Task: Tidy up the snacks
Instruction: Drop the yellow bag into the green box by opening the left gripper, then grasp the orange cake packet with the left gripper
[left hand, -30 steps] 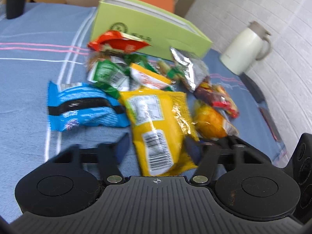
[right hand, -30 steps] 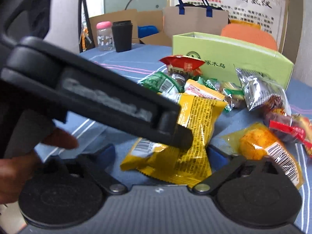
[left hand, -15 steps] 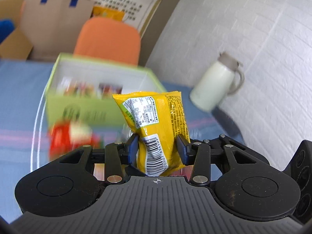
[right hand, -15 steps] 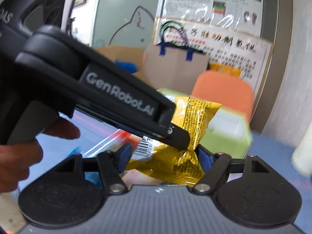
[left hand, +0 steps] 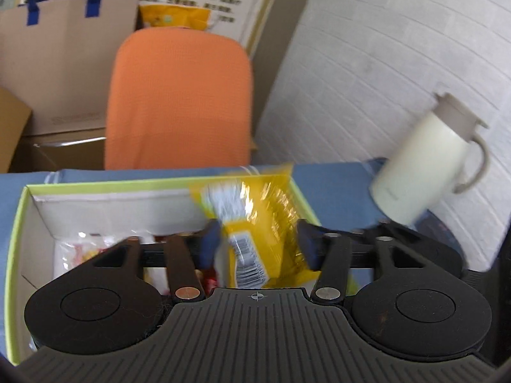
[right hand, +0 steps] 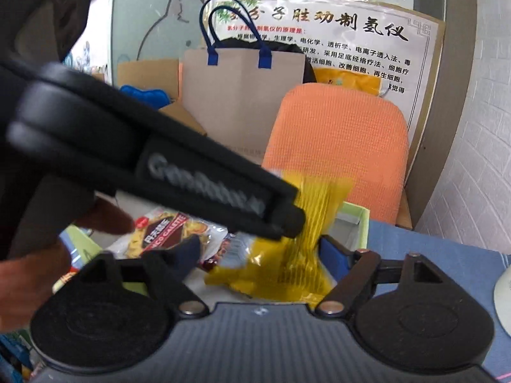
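A yellow snack packet (left hand: pixel 258 220) hangs blurred over the open light-green box (left hand: pixel 95 188). It sits between the fingers of my left gripper (left hand: pixel 258 244), whose jaws are opening, and the pads no longer squeeze it. In the right wrist view the same packet (right hand: pixel 287 274) lies between the fingers of my right gripper (right hand: pixel 260 253). Those jaws are also opening and stand wider than the packet. The left gripper's black body (right hand: pixel 159 166) crosses that view from the left, with a hand (right hand: pixel 32 274) on it. Other snack packets (right hand: pixel 166 233) lie inside the box.
An orange chair (left hand: pixel 179 102) stands behind the table, with a brown paper bag (left hand: pixel 64 48) and cardboard boxes beyond it. A white jug (left hand: pixel 424 172) stands on the blue tablecloth (left hand: pixel 332 185) right of the box, beside the white brick wall.
Both grippers lifted the yellow packet from the snack pile and carried it forward over the green box. Their jaws have now spread and the packet has come loose.
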The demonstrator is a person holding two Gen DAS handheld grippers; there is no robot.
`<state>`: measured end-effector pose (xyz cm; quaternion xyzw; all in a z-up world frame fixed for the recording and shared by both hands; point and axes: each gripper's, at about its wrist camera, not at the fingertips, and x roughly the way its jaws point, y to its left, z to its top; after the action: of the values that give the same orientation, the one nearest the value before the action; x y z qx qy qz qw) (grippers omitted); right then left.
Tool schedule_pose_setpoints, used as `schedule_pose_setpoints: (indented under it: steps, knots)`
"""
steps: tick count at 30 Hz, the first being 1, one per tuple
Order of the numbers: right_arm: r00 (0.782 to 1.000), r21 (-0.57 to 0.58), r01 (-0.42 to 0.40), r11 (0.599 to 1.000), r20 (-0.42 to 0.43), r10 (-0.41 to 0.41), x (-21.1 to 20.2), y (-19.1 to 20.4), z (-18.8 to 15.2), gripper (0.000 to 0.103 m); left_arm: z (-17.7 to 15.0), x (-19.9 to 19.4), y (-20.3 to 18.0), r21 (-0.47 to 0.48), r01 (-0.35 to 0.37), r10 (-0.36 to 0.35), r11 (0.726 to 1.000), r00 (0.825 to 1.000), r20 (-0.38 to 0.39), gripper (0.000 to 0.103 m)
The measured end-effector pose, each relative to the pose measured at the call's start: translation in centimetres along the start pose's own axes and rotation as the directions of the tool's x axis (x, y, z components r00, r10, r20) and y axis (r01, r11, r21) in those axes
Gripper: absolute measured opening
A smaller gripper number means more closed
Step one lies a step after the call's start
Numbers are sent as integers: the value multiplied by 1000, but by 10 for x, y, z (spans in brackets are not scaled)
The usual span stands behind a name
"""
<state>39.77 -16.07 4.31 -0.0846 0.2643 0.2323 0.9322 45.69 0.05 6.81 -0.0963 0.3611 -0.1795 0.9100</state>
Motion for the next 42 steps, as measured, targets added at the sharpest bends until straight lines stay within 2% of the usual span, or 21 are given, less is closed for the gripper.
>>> schedule_pose_setpoints:
  steps: [3,6,10,15,19,23,28,31,33,36,40,42]
  knots:
    - [998,15,23,1000,65,-24,-26,-3,-6,91,-3,-20,4,-5,-15,16,1000,999,40,50]
    - [994,22,14,1000,111,-16,-69,4,-17,92,-15,-51,4,-12,-6,7,1000,997,82,58]
    - [991,24,6,1000,131,-9,-123,20,-47,93,-59,-100,-11,14,20,-21,1000,994,106,64]
    - [998,86,-46,995,50,42,-173,58,-115,93,-136,-139,-28,2,75,-75,997,995,68,66]
    - [996,130,-81,988,-23,84,-183,87,-160,93,-201,-153,-35,-75,101,-102,992,995,-3,66]
    - [998,105,-30,994,-44,35,-177,105,-174,93,-244,-166,-23,-202,83,-96,976,994,-57,63]
    - [997,86,-12,996,-76,19,-169,123,-173,93,-257,-191,-4,-261,32,-43,965,998,-38,64]
    - [997,90,-43,995,-60,48,-178,135,-174,93,-258,-199,3,-263,26,-32,965,999,-20,66]
    - [998,92,-33,995,-57,38,-178,139,-174,93,-255,-197,2,-258,40,-48,965,999,-23,66]
    - [997,76,46,996,-70,-41,-179,143,-177,93,-251,-185,-4,-248,89,-103,965,994,-46,66]
    - [996,116,22,993,-85,-12,-177,141,-182,93,-246,-163,-20,-235,136,-160,962,984,-84,68]
    - [995,118,26,993,-96,-15,-171,143,-183,93,-244,-151,-26,-240,137,-167,961,980,-109,68]
